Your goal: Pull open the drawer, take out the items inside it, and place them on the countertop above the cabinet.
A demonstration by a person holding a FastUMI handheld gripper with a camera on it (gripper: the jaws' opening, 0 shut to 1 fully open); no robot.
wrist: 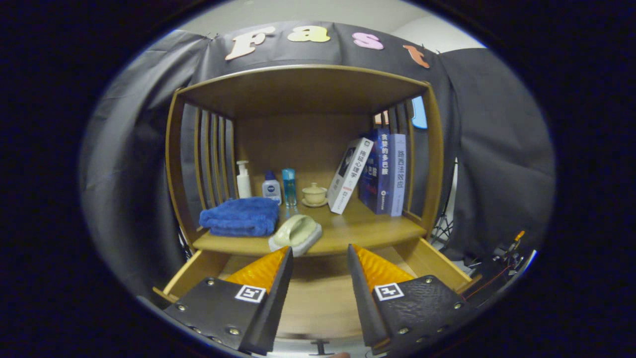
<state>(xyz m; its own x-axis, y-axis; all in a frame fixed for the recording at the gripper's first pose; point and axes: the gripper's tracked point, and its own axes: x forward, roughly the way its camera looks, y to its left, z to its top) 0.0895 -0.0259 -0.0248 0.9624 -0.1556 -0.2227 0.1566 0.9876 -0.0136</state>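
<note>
Your gripper [318, 253] hangs with its fingers spread apart, gripping nothing, over the pulled-open drawer [318, 298], whose wooden floor shows between them. Just beyond the fingertips, the green scrub brush [296, 232] lies at the countertop's [377, 226] front edge, touching the folded blue towel [241, 217] at the front left corner.

Black cloth wall [497, 149] draped behind and beside a wooden cabinet [303, 89] with slatted sides [211, 159]. Pale ceiling [298, 12] at upper frame. Tripod legs [442, 223] and cables at lower right. Dim, even light.
</note>
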